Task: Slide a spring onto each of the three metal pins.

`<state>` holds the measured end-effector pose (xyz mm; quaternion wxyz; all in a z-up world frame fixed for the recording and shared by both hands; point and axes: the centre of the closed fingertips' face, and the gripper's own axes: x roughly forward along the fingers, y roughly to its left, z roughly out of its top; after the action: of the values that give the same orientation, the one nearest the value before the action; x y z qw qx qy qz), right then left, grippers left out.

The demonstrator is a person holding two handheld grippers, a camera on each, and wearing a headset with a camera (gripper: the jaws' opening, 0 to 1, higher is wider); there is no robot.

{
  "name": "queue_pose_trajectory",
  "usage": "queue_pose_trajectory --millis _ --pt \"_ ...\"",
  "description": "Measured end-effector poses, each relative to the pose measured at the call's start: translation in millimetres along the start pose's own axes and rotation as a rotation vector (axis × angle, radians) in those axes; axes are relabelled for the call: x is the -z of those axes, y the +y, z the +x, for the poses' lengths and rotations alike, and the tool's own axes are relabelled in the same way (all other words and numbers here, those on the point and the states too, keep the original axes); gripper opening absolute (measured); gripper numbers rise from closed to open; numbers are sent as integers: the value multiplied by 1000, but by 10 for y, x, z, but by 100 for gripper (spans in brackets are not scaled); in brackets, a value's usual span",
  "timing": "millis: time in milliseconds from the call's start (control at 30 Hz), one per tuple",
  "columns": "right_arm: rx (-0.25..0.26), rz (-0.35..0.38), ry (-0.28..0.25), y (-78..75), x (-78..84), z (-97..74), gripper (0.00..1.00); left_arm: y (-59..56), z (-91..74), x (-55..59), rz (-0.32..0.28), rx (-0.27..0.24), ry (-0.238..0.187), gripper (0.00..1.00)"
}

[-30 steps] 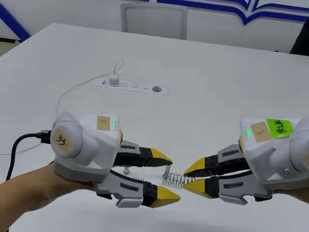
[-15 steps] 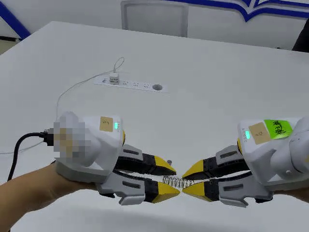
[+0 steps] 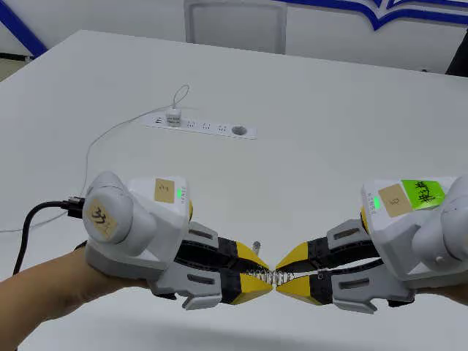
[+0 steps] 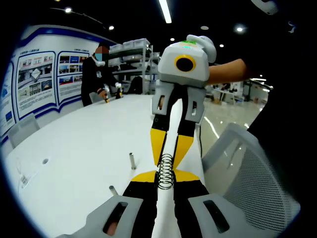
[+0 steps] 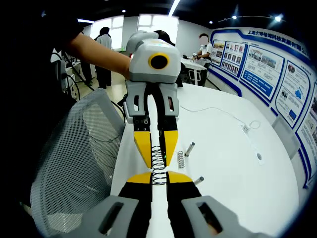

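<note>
- Working low over the white table (image 3: 329, 146), you have both tools near its front edge. A grey mesh chair (image 5: 74, 163) sits right at that edge in the right gripper view.
- Your left gripper (image 3: 262, 276) comes in from the lower left on a roughly level forearm, nose pointing right.
- Your right gripper (image 3: 282, 276) comes in from the right edge pointing left, so the yellow tips meet nose to nose.
- The white power strip (image 3: 201, 126) lies well behind them, out in mid-table.
- The spring (image 3: 272, 276) is strung between the two noses. Your right jaws are pinched on one end and your left jaws are pinched on the other.
- A second spring (image 5: 181, 159) lies flat on the table, just beside one of the metal pins (image 5: 189, 148). Another pin stands nearer your right gripper's tips.
- In the head view, one bare pin pokes up just behind your left gripper's upper tip.
- Against a second ago, your left jaws then stood wide apart and the spring stuck out of the right gripper alone.
- Half a second ago those jaws were narrowing. Now they're closed on the free end, the grippers sit closer together, and less of the coil shows between them.
</note>
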<state>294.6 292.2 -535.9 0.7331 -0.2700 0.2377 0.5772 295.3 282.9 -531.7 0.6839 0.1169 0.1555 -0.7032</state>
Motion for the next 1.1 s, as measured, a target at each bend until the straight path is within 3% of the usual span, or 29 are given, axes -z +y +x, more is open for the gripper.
queue_pose_trajectory --millis 400,533,800,1100 --pt "-11 45 2 6 95 -16 15 -5 8 -41 34 2 -3 10" --pt "-2 96 -75 -17 -4 -54 12 -7 -4 -23 40 4 5 10" --pt "-12 102 -59 -20 35 -26 12 3 0 -21 59 -7 6 10" --pt "-20 86 -62 6 -27 -40 12 -4 -26 -28 57 -6 -2 10"
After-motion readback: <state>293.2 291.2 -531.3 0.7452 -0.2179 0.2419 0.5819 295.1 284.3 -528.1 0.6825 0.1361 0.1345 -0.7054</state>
